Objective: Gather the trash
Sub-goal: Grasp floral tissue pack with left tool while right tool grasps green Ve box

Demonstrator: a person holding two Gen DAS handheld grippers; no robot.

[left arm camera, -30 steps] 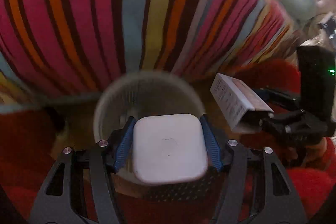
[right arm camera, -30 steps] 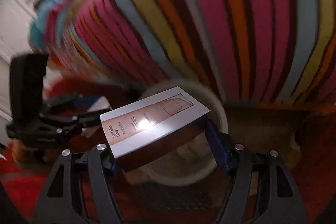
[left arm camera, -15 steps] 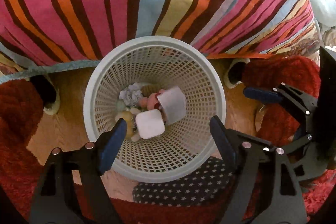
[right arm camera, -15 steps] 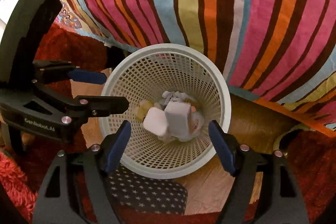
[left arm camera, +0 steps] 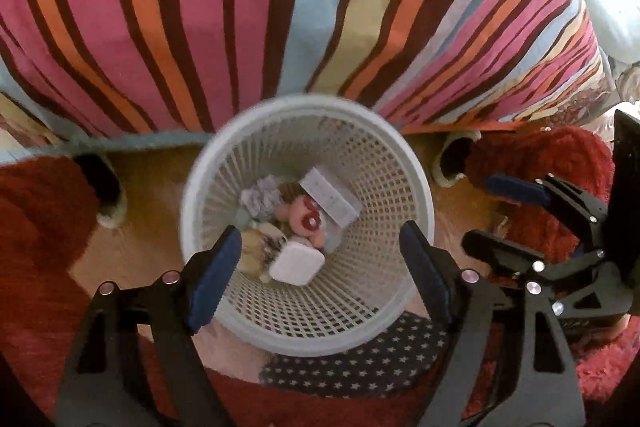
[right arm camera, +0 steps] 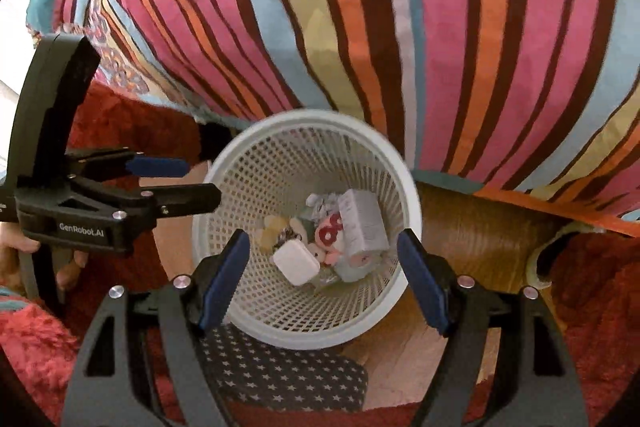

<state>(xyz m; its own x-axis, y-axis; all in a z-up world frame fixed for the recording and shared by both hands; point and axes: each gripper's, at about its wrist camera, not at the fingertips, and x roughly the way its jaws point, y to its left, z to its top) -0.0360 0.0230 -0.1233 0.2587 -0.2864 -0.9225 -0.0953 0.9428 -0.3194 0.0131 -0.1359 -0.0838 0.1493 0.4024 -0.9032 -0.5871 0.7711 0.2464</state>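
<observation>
"GenRobot.AI" on left gripper [right arm camera: 176, 179]; box [right arm camera: 362, 223] print too small. Both it & right gripper [right arm camera: 324, 277] just opened, empty, over basket [right arm camera: 408, 187].

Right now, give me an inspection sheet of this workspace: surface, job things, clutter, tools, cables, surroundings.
Surface: wooden floor, red shaggy rug.
Job's things: white mesh wastebasket holds a white square box, a white carton, crumpled paper.
Clutter: star-patterned slipper.
Tools: left tool and right tool open, empty, above the basket, jaws having just opened.
Cables: nothing seen.
Surroundings: striped bedspread.
</observation>
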